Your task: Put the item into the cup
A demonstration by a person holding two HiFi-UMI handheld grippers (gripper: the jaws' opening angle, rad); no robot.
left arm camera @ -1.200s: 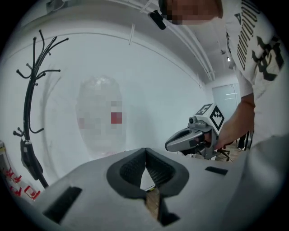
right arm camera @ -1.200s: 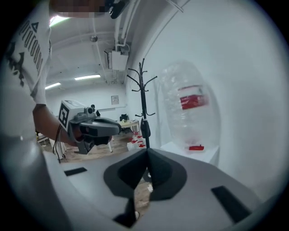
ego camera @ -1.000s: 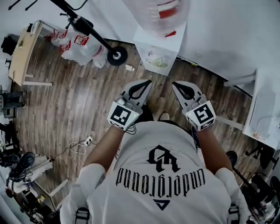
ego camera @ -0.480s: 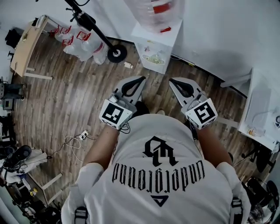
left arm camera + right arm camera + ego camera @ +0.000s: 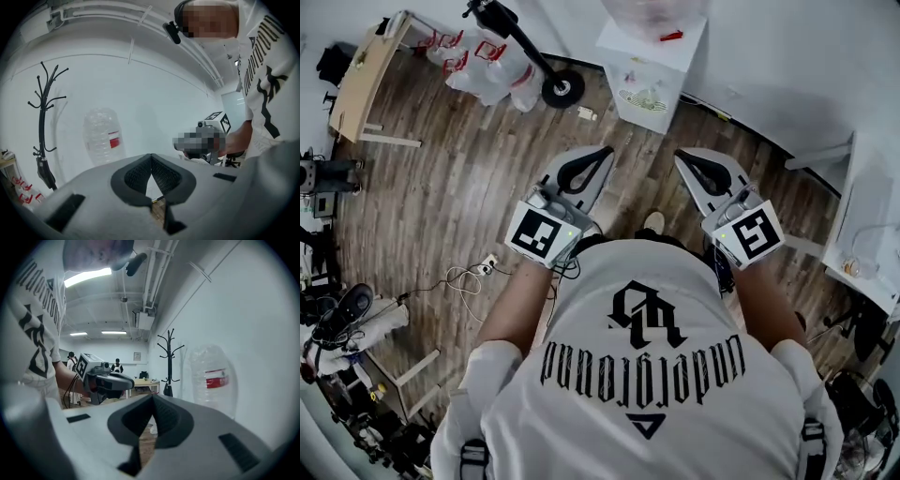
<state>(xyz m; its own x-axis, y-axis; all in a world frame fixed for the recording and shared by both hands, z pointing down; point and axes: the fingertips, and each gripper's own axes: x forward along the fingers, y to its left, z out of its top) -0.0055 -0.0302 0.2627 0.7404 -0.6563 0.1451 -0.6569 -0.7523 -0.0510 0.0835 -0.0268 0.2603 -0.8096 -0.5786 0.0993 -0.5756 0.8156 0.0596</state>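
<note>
The left gripper and the right gripper are held side by side in the middle of the head view, above the wooden floor — each has its jaws clenched tip to tip with nothing between them. Beyond them, at the top of the frame, a big water bottle stands on a white stand by the wall. The item and the cup cannot be made out in any view — only small, unclear things lie on the white desk at the right edge.
</note>
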